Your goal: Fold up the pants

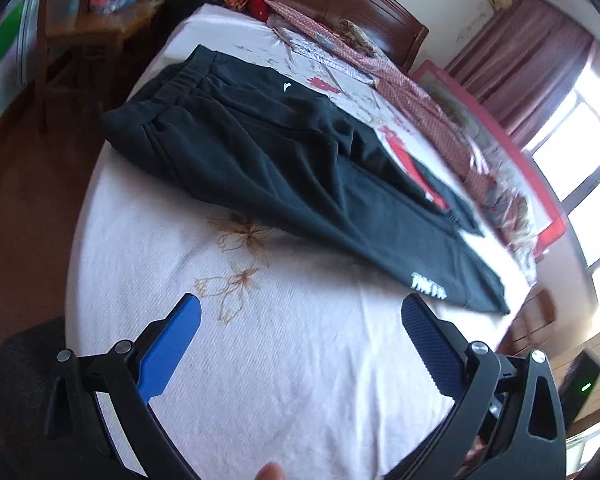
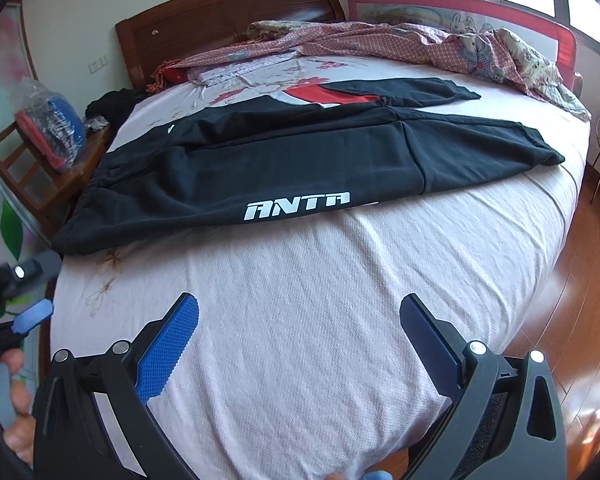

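Note:
Black pants [image 2: 300,152] with a white ANTA logo lie spread flat across the bed, waistband to the left and both legs running right, the far leg showing a red panel. In the left wrist view the same pants [image 1: 260,152] stretch from the upper left down to the right. My left gripper [image 1: 300,316] hovers open over bare sheet, short of the pants' near edge. My right gripper [image 2: 298,314] is likewise open above the sheet, well in front of the logo. Neither holds anything. The left gripper [image 2: 32,316] also shows at the right wrist view's left edge.
The bed [image 2: 340,280] has a white-pink sheet with faint flower prints. A crumpled pink quilt [image 2: 400,40] lies along the far side by a red bed rail [image 2: 460,4] and wooden headboard [image 2: 220,12]. A wooden chair [image 2: 40,168] with bagged items stands left. Wooden floor [image 2: 572,300] lies right.

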A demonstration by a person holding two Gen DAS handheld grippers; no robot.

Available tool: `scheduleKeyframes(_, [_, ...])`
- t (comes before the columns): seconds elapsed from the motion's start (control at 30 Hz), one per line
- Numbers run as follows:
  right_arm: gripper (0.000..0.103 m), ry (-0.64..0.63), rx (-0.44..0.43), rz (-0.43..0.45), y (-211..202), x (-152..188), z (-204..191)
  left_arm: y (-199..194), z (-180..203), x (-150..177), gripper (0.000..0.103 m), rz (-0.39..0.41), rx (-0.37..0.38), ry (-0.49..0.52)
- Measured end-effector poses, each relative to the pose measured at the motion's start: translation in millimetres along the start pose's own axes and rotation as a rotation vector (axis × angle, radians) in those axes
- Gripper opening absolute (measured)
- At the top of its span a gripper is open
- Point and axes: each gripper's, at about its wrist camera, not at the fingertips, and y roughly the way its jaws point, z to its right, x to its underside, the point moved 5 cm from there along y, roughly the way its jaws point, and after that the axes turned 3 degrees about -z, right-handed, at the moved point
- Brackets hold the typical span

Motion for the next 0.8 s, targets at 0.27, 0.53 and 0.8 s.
scheduleKeyframes(0.27, [0.100,-0.023,0.015,-0.017,4,2,-4,61,-61,-40,0.101,-0.097,0.305,-0.451])
scheduleKeyframes(0.53, [0.100,-0.011,0.020,-0.051,12,3,0,119,-67,-38,0.101,-0.039,0.425,-0.677])
scheduleKeyframes(0.8, [0.100,0.086,-0.127,-0.085,9,-1,1,120,-61,-60,0.101,0.008,0.408,-0.750])
